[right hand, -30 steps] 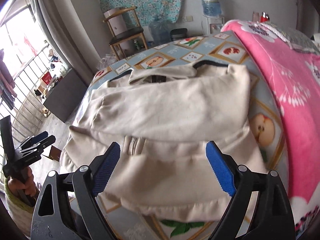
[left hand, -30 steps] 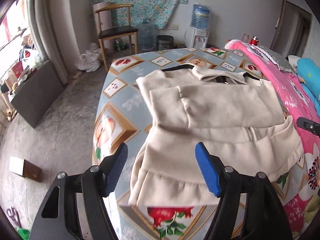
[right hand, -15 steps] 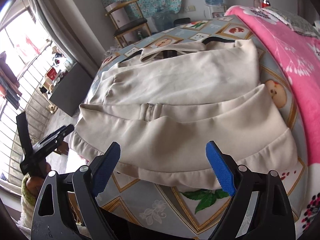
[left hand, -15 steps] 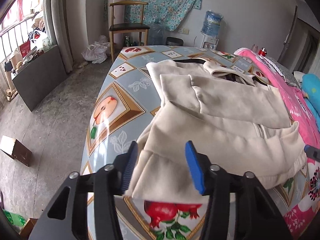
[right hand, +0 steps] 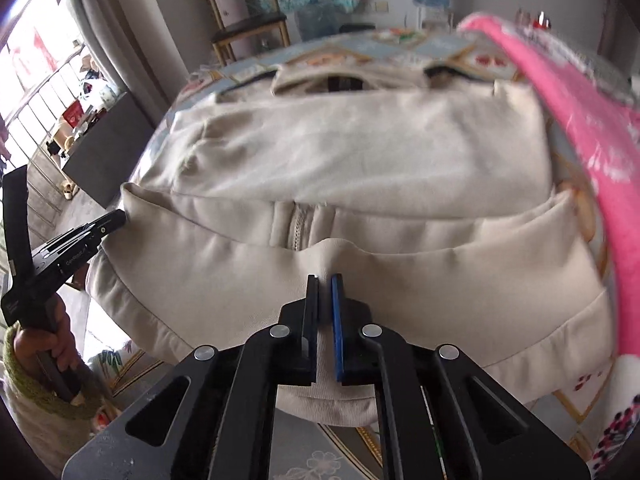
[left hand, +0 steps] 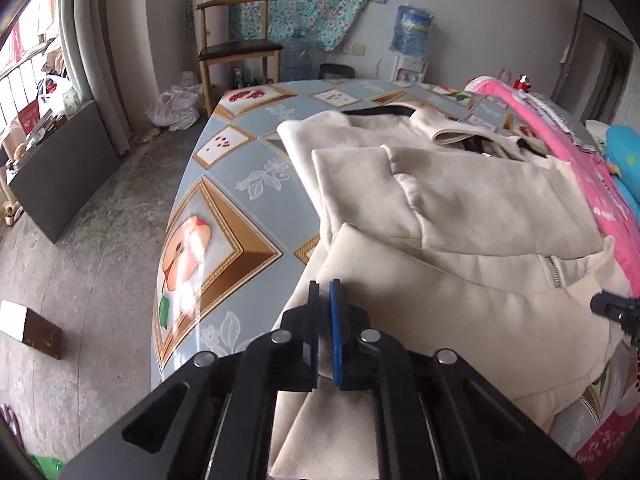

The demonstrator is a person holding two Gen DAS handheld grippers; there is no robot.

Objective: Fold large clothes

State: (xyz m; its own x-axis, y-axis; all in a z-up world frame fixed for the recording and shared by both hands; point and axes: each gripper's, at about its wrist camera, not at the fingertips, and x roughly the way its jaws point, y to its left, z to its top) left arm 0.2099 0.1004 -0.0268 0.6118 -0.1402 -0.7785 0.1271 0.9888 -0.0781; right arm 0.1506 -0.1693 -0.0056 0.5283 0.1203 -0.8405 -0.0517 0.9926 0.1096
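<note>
Both tools, left tool point(left hand: 324, 292) and right tool point(right hand: 325, 286), clamped on cream fleece zip jacket point(right hand: 360, 152) hem; thin pinches risk slipping, spoiling fold.

Left gripper point(left hand: 324, 286) and right gripper point(right hand: 324, 280): both angled downward, jaws just closed, each pinching jacket point(right hand: 360, 152) hem fabric.

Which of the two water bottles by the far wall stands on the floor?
The clear empty-looking bottle beside the wooden chair; the blue bottle sits raised on the white dispenser.
</note>
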